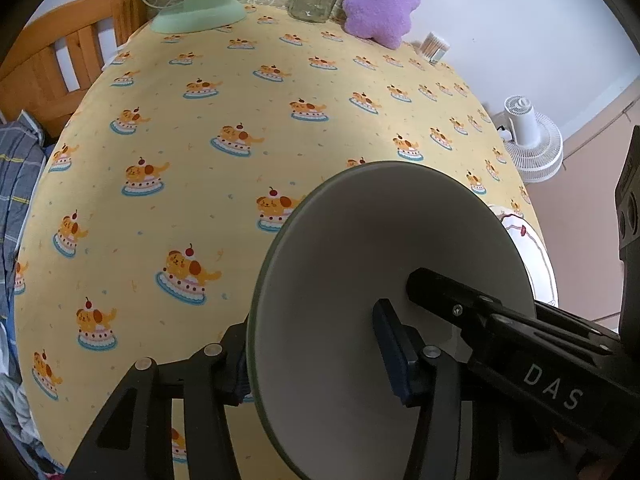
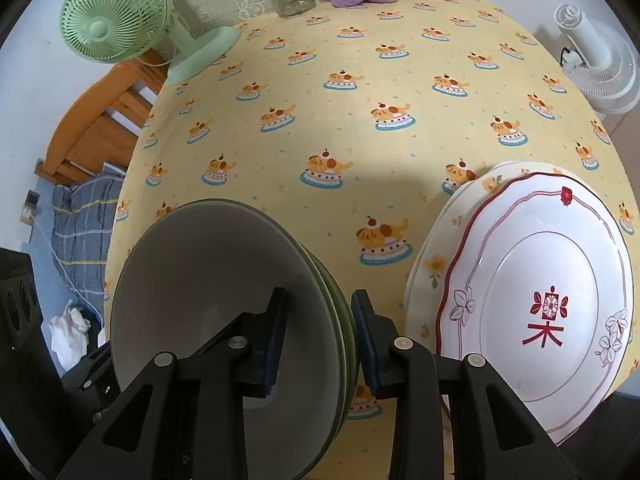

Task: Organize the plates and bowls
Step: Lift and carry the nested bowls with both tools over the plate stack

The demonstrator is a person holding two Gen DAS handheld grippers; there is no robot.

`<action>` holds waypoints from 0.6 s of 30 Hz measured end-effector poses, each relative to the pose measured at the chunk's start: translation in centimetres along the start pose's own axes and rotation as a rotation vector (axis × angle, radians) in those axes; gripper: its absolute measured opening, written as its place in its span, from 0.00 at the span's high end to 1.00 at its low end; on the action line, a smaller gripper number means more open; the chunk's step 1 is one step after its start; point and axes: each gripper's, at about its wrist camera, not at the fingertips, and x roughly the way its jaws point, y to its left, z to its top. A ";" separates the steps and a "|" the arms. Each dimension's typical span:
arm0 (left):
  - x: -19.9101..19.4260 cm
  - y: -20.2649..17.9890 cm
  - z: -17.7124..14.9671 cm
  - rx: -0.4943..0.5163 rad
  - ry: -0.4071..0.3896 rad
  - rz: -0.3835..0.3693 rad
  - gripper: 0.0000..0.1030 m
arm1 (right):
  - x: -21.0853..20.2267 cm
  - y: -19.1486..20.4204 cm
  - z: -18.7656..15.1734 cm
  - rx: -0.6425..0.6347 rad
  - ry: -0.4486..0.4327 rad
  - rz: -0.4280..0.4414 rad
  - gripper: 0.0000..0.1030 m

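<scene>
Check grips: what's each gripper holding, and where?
Right gripper clamps the bowls at the rim, one finger inside and one outside. Left gripper straddles the opposite rim; whether its pads press on it cannot be told.

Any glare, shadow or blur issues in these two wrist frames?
Left wrist: heavy fisheye bowing of the tablecloth, broad soft shadow by the grey bowl, sharp, no glare. Right wrist: same bowing, shadow band above the patterned plate, dark vignette corners.
</scene>
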 end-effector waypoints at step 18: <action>-3.7 0.5 0.2 0.028 0.022 -0.025 0.49 | -2.8 2.3 -0.6 0.018 -0.024 -0.010 0.64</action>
